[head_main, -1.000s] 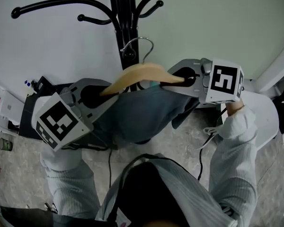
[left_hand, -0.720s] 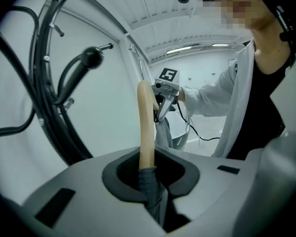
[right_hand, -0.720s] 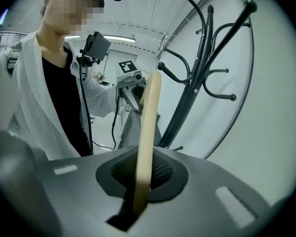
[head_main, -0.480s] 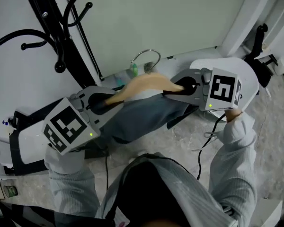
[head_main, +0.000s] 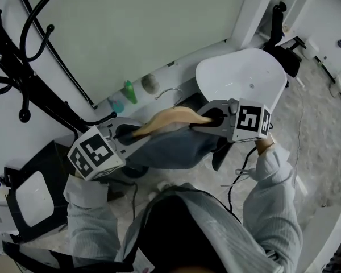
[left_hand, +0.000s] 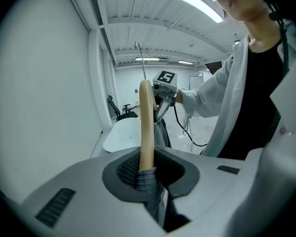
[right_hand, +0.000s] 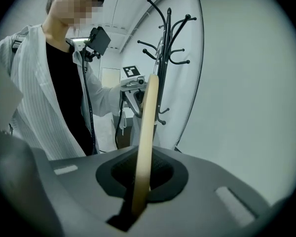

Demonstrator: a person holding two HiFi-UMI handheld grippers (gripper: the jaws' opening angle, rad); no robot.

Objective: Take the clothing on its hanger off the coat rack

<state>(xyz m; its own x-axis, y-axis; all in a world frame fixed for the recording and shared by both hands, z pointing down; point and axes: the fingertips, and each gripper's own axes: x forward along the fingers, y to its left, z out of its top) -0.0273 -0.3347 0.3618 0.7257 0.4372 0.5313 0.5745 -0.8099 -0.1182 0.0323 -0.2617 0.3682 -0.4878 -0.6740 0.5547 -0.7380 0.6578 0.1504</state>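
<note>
A wooden hanger [head_main: 170, 118] with a metal hook [head_main: 169, 91] carries a grey-blue garment [head_main: 170, 149] in the air, clear of the black coat rack [head_main: 23, 67] at the far left. My left gripper [head_main: 133, 134] is shut on the hanger's left end. In the left gripper view the hanger [left_hand: 146, 127] and a fold of garment [left_hand: 147, 181] sit between the jaws of the left gripper [left_hand: 147, 174]. My right gripper [head_main: 207, 118] is shut on the right end. In the right gripper view the hanger [right_hand: 147, 132] runs out of the right gripper [right_hand: 140, 191] toward the coat rack [right_hand: 165, 58].
A white round tabletop [head_main: 244, 75] lies just beyond the right gripper. A green bottle [head_main: 129, 91] stands at the wall's foot. A black chair [head_main: 281, 44] is at the upper right, a cable [head_main: 238, 175] trails on the floor, and a white box [head_main: 31, 192] sits lower left.
The hanger with the garment has come off the rack and moved right, away from it. The rack has slid to the view's far left. Both grippers keep their hold.
</note>
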